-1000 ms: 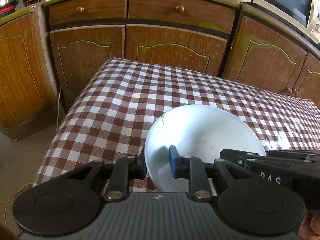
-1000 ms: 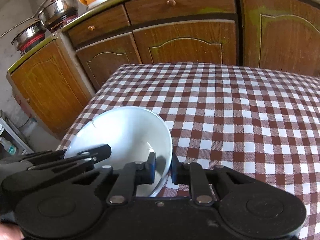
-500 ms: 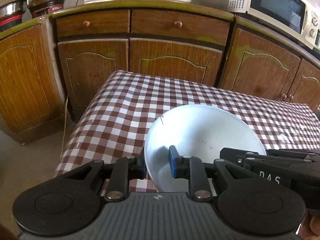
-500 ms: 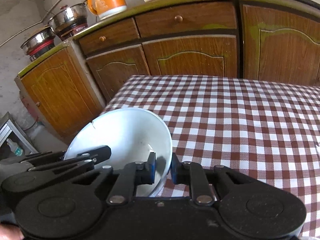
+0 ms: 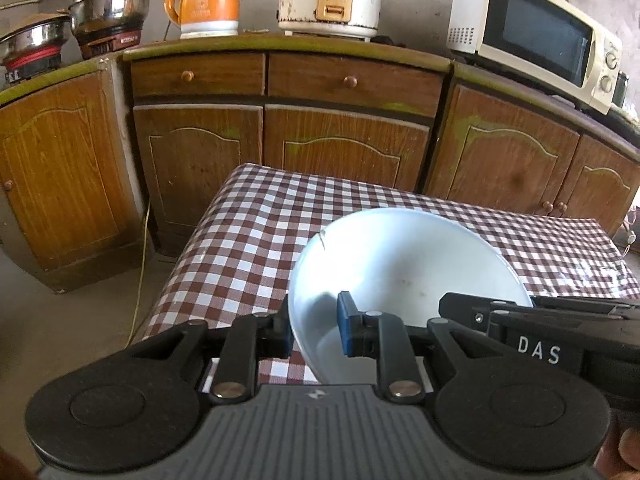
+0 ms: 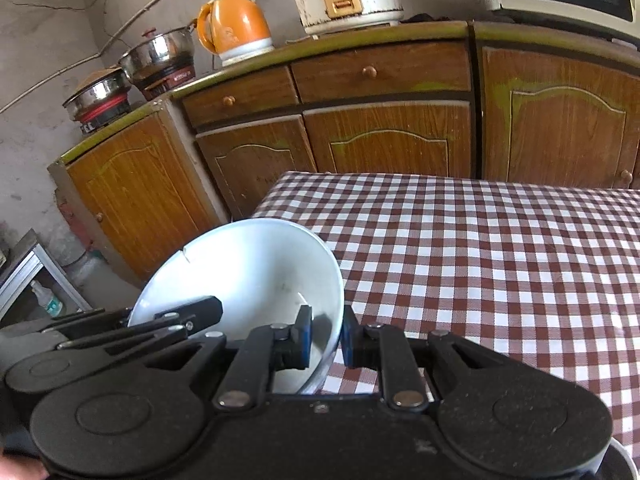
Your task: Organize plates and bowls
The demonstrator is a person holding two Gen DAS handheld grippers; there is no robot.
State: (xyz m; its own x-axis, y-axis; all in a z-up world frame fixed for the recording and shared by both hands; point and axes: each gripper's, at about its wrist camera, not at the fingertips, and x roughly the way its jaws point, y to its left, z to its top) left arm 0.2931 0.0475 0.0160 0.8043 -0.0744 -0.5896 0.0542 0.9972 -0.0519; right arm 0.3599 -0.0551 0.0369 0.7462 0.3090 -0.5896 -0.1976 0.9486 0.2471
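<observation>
A white bowl [image 5: 404, 276] with a small crack at its far rim is held tilted above the checked table [image 5: 256, 236]. My left gripper [image 5: 314, 334] is shut on the bowl's left rim. My right gripper [image 6: 326, 338] is shut on the bowl's right rim; the bowl also shows in the right wrist view [image 6: 248, 272]. Each gripper shows in the other's view: the right one [image 5: 532, 328] and the left one [image 6: 132, 328].
Wooden cabinets [image 5: 344, 140] stand beyond the table's far edge. On their counter are an orange kettle [image 5: 204, 0], a rice cooker [image 5: 330, 0], a microwave [image 5: 536, 36] and steel pots [image 5: 108, 12]. A grey rim [image 6: 620, 460] shows at the bottom right corner of the right wrist view.
Both grippers have risen with the bowl and tilted up. The counter top with its appliances has come into view.
</observation>
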